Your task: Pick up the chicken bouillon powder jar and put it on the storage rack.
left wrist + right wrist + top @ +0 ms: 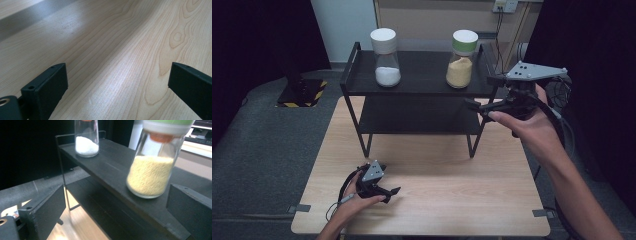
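Note:
Two glass jars stand upright on the top shelf of a black rack (422, 90). One with a white lid holds white powder (386, 59) (86, 138). The other has a green and white lid and holds yellow grains (461, 60) (153, 167). My right gripper (476, 106) (116, 215) is open, raised by the rack's right end, a short way off the yellow jar, jaws facing it. My left gripper (392, 192) (117, 85) rests open on the wooden table (120, 50) near its front left, nothing between its jaws.
The rack has a lower shelf (417, 117) and thin legs standing on the table's far half. The bare tabletop (452, 175) spreads in front of it. Grey floor surrounds the table, with a black stand base (302, 92) at the far left.

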Tool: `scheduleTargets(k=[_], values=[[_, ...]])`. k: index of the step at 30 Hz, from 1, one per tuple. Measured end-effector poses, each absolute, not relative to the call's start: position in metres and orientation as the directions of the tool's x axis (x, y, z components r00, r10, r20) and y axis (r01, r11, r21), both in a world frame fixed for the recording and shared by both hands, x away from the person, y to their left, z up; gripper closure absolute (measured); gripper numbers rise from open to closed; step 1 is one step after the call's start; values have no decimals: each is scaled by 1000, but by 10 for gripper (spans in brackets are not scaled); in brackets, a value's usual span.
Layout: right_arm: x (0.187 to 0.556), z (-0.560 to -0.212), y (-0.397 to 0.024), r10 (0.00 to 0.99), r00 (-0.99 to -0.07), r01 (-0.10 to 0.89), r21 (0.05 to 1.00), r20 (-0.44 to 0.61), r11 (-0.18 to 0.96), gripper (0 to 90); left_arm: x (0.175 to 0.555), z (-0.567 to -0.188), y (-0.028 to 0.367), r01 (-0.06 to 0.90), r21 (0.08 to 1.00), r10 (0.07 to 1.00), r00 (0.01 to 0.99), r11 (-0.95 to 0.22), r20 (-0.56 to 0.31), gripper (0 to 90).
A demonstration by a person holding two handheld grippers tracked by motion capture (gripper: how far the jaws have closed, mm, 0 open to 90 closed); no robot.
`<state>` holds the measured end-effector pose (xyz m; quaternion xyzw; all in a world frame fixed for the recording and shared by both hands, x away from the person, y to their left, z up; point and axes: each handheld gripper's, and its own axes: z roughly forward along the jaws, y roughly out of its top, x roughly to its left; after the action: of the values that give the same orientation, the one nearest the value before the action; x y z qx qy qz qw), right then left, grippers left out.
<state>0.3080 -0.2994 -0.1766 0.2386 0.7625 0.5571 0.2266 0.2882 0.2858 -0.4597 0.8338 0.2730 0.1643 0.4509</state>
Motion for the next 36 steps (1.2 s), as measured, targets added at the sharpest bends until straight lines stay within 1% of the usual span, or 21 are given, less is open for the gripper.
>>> scheduleTargets(k=[7,13,20,25,28,29,30,35,36], values=[[302,-195,-303,608,-791,124,957,-64,262,27,289,-460,286,312,840,604,797,-445,24,15],[297,-219,-303,600,-799,141,954,-48,265,25,288,-459,285,310,839,603,797,-446,26,15],[293,-241,-302,592,-804,139,948,-62,288,25,288,-460,285,309,836,602,798,-453,31,16],[291,-265,-307,607,-794,165,945,-44,284,20,288,-459,284,308,835,601,798,-456,33,15],[290,-272,-308,615,-787,169,938,-56,302,20,288,-460,285,310,835,601,798,-455,31,15],[290,-279,-311,616,-787,182,938,-41,296,25,288,-460,285,310,834,600,799,-456,31,15],[290,-279,-311,616,-787,182,938,-41,296,25,288,-460,284,312,832,600,799,-459,31,15],[288,-304,-320,638,-769,204,936,-27,285,20,288,-460,284,311,832,599,800,-459,31,15],[288,-304,-320,638,-769,204,936,-27,285,20,288,-460,284,311,832,599,800,-459,31,15]])
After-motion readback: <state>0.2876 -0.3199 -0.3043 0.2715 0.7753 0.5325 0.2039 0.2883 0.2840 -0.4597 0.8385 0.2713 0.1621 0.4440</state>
